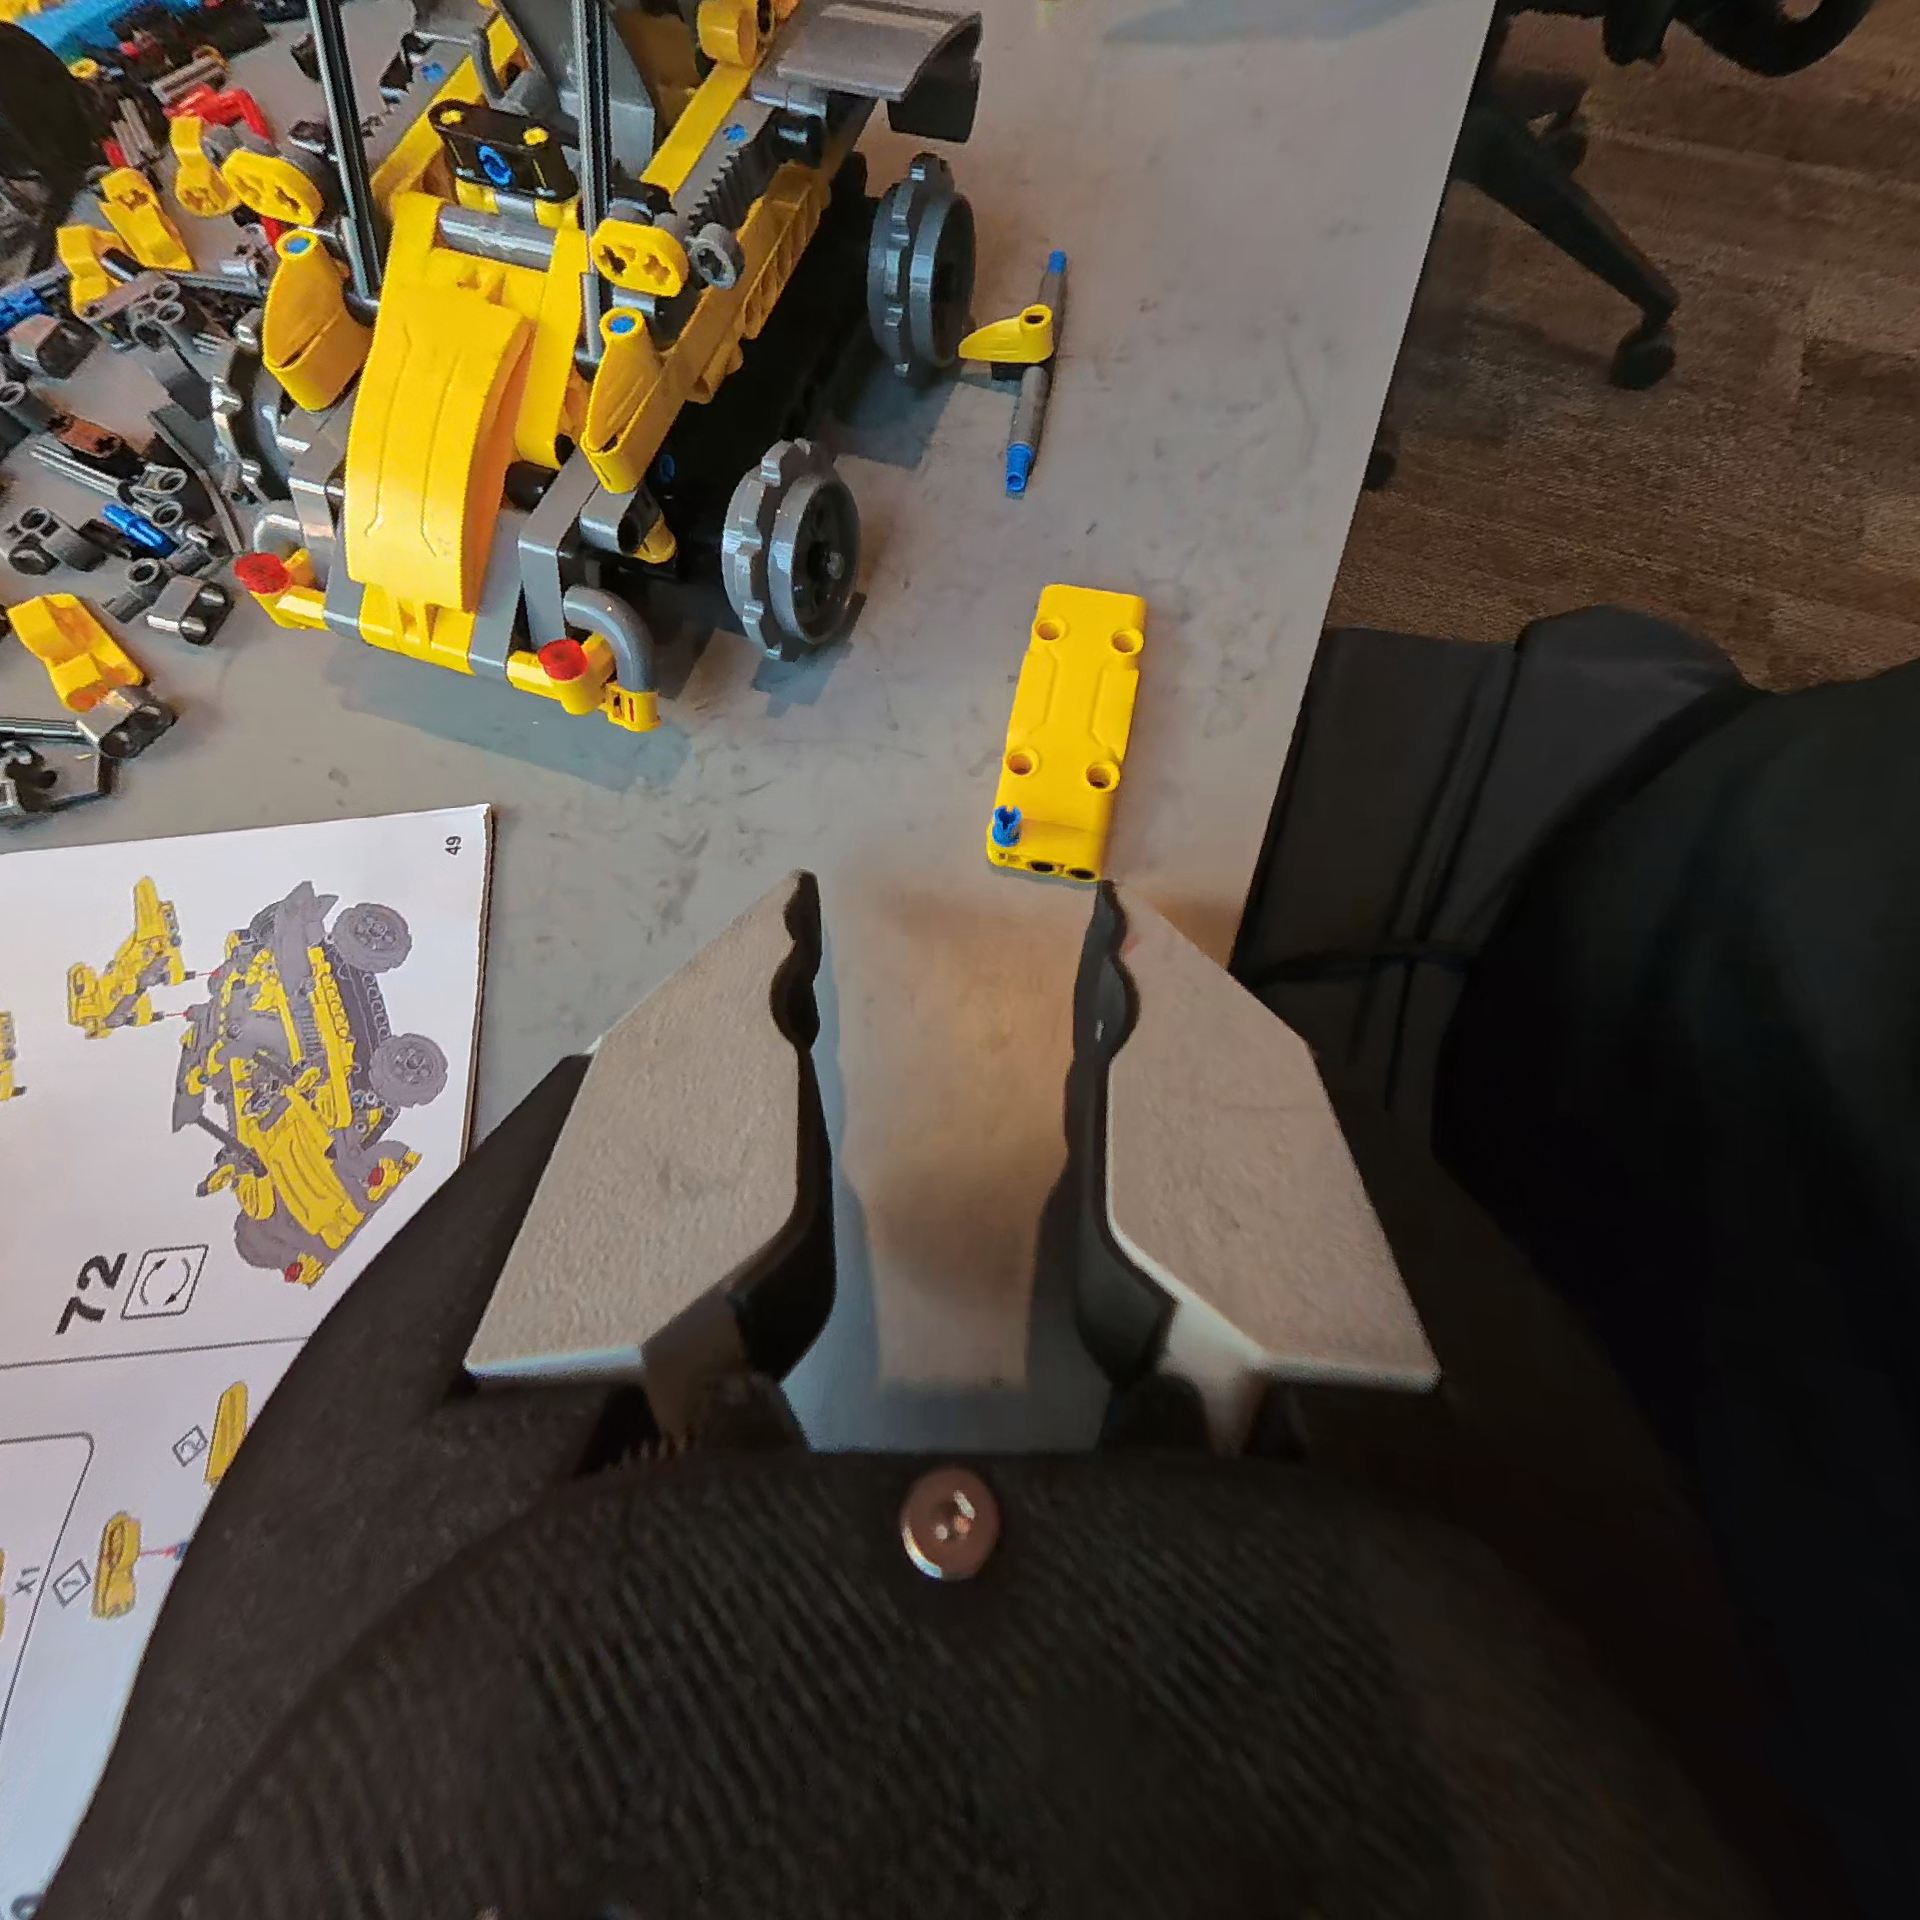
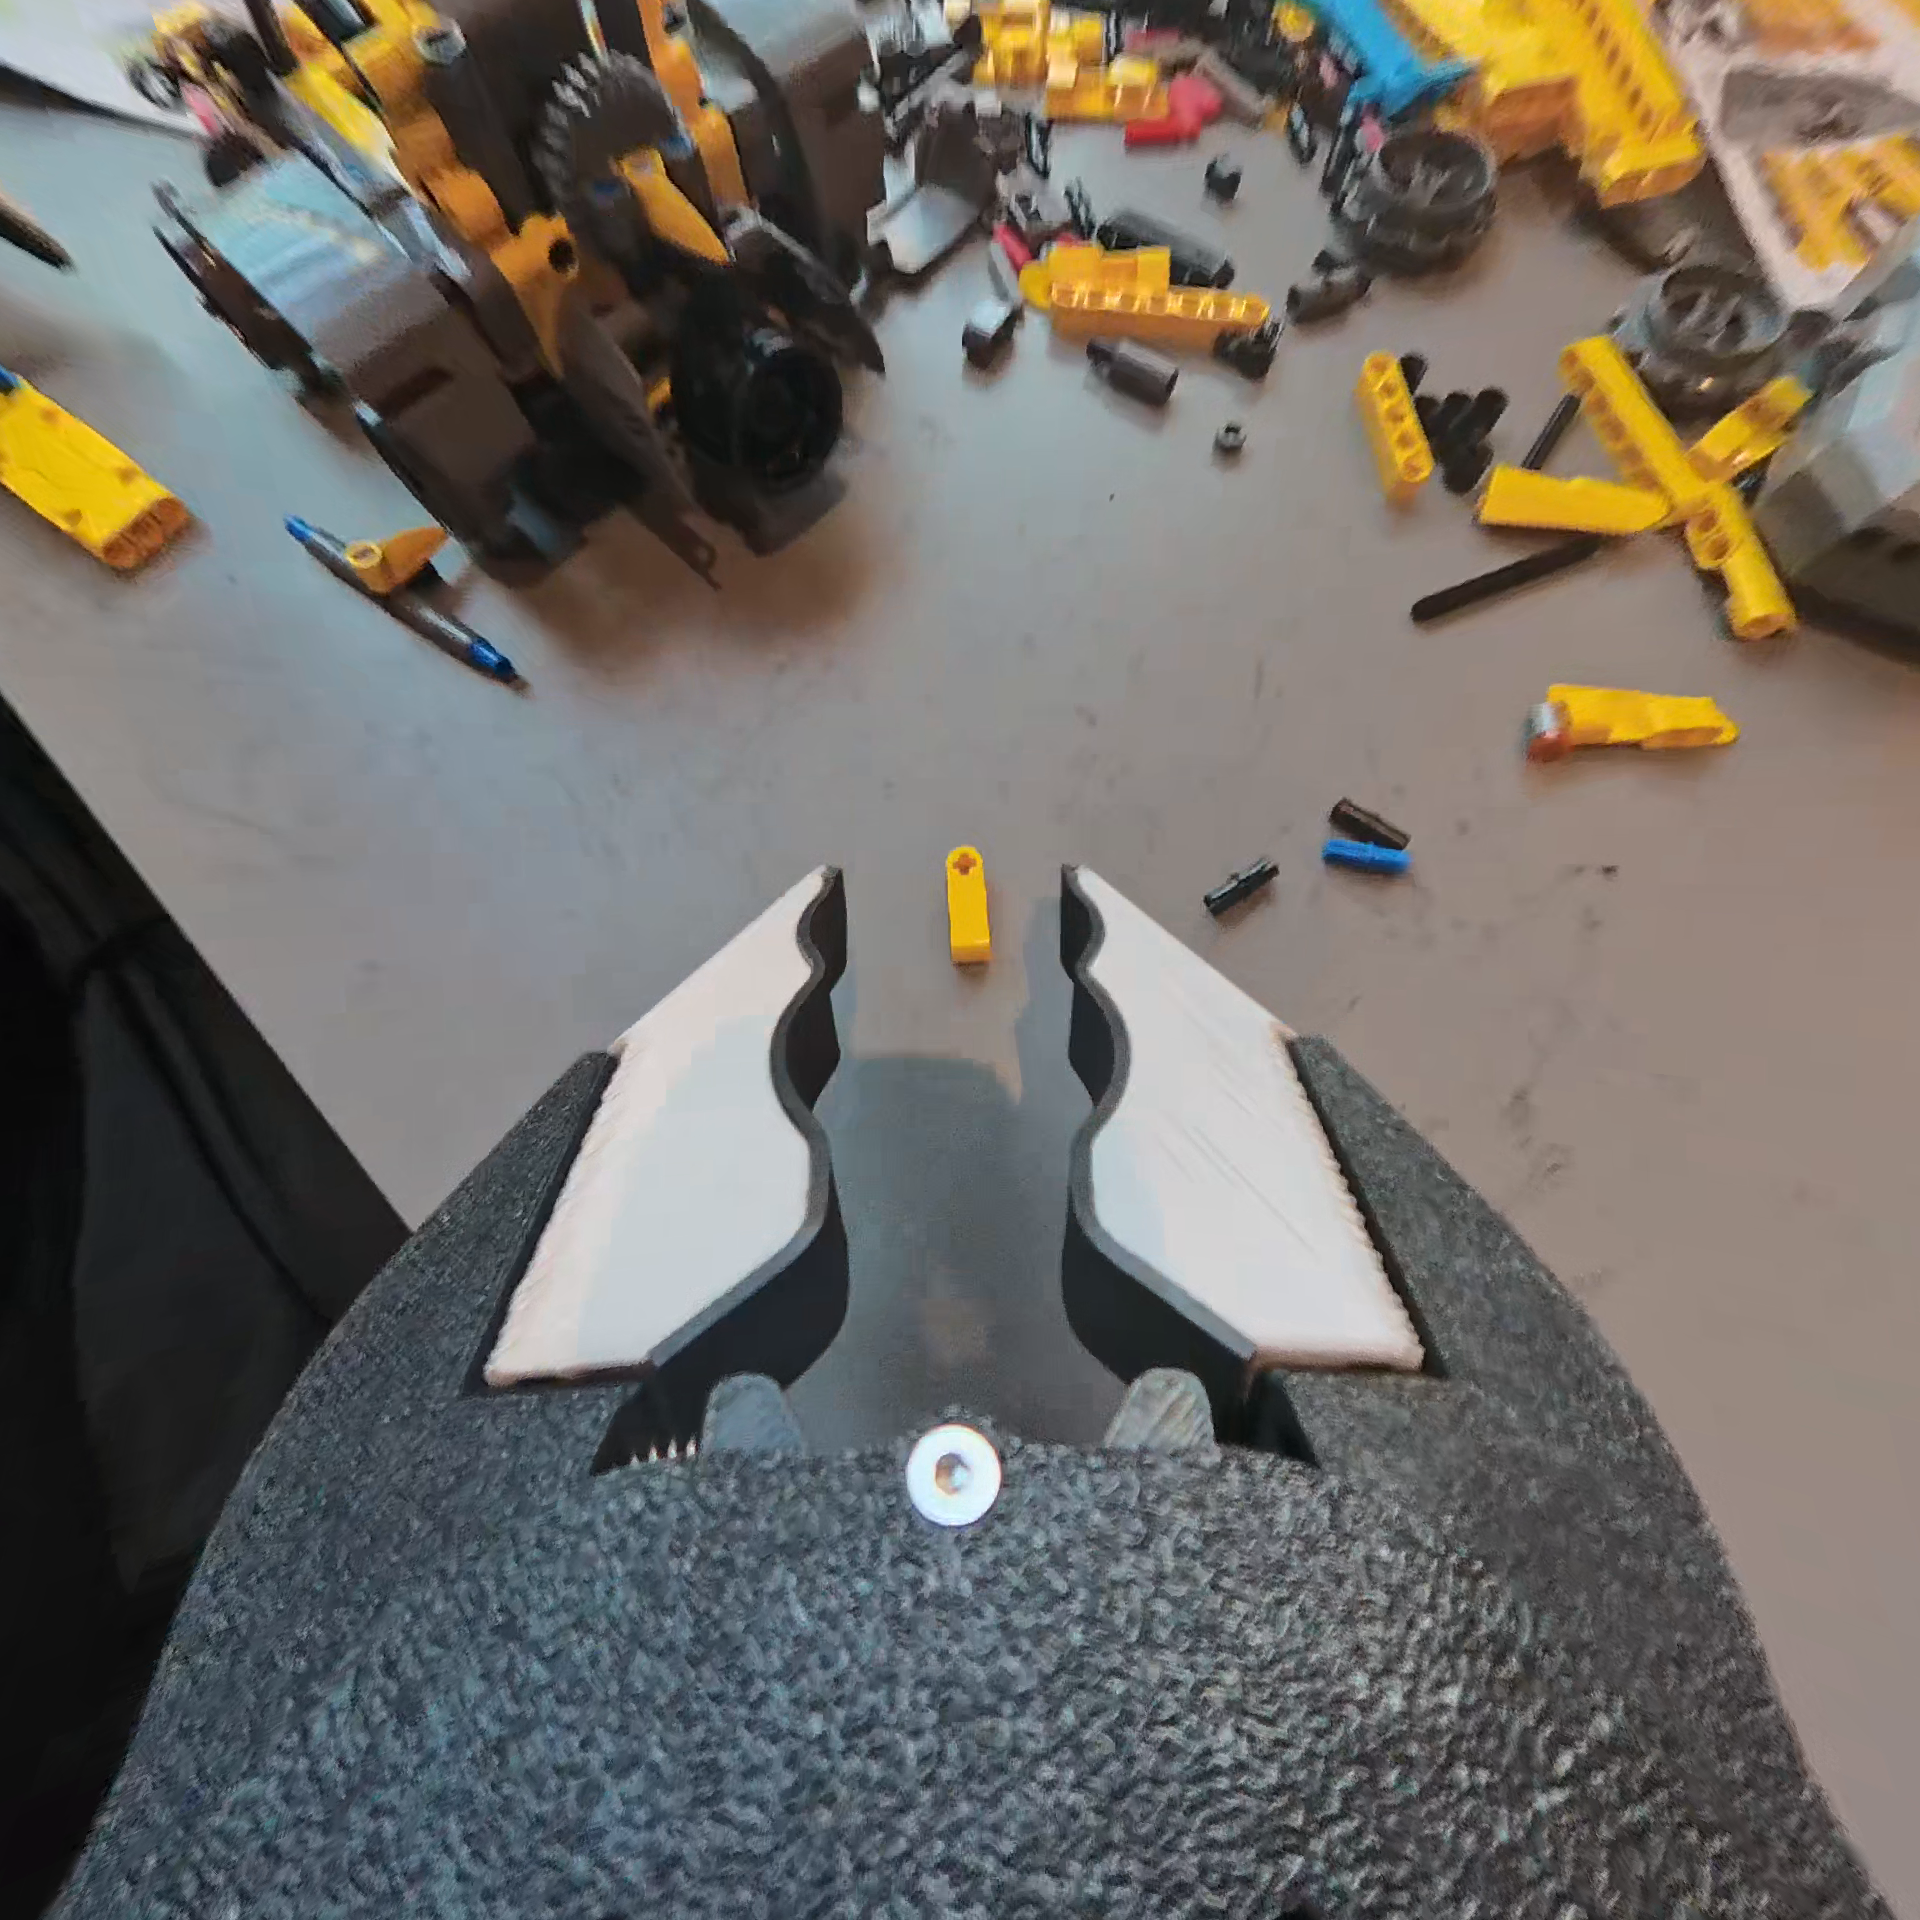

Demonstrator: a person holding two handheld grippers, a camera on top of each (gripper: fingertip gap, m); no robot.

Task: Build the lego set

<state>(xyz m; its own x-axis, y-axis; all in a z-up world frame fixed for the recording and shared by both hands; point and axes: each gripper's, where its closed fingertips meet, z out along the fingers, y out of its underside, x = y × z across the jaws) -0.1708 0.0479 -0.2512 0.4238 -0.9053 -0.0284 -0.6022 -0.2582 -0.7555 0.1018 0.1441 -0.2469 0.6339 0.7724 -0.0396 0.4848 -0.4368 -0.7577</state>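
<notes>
My left gripper [image 1: 956, 899] is open and empty above the grey table [image 1: 1195, 520]. A flat yellow panel [image 1: 1070, 717] with a blue pin at its near corner lies just beyond its right fingertip. A yellow and grey toy vehicle [image 1: 540, 395] stands farther off to the left. My right gripper [image 2: 951, 883] is open and empty. A small yellow connector piece [image 2: 967, 904] lies on the table between its fingertips. The vehicle [image 2: 540, 291] shows blurred at the upper left of the right wrist view.
An open instruction booklet [image 1: 239, 1081] lies left of my left gripper. A grey axle with blue ends and a yellow wedge [image 1: 1029, 353] lies right of the vehicle. Loose pins [image 2: 1361, 847] and yellow beams [image 2: 1621, 468] are scattered right of my right gripper. The table edge [image 1: 1351, 582] is close on the right. My hands' fingertips stand some 30 cm from each other.
</notes>
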